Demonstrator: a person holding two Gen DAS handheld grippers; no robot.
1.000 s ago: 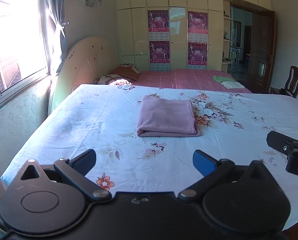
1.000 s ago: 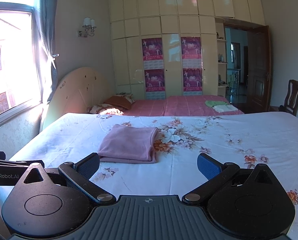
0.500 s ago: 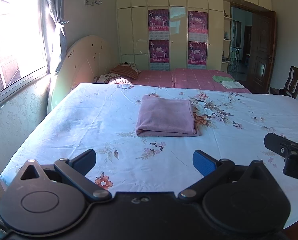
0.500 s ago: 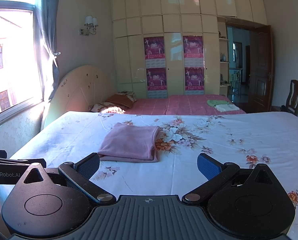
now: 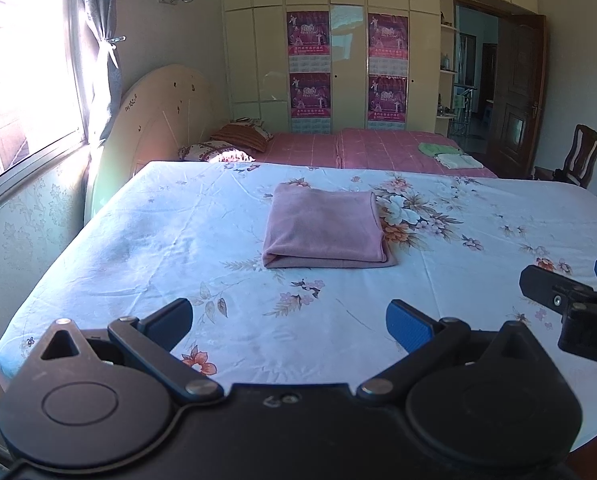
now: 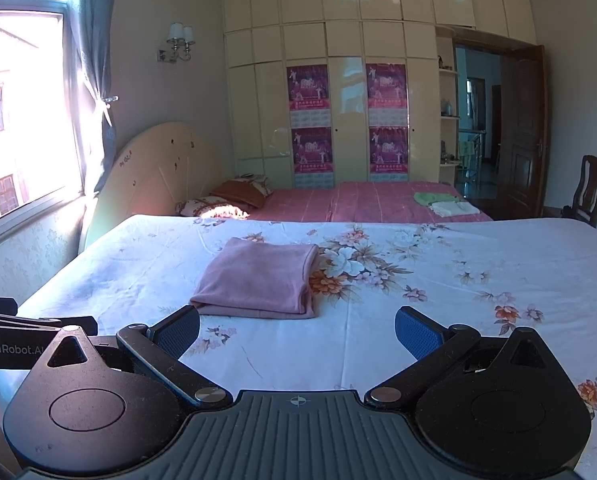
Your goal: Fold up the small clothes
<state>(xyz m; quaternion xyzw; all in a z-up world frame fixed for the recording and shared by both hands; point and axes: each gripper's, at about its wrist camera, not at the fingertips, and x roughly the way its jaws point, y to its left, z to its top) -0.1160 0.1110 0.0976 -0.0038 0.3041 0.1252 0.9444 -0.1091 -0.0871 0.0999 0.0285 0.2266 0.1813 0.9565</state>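
- Left wrist: hovering left tool (image 5: 289, 318) over bed (image 5: 146, 240), released, gripping nothing.
- Right wrist: holding right tool (image 6: 297, 326) released too.
- Lying folded mid-bed, cloth (image 5: 325, 227), apart from both.

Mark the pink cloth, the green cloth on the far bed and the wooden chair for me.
pink cloth (image 5: 326, 226): left wrist view, middle of its top layer.
green cloth (image 6: 430, 198): right wrist view, its visible top.
chair (image 6: 592, 184): right wrist view, its backrest.
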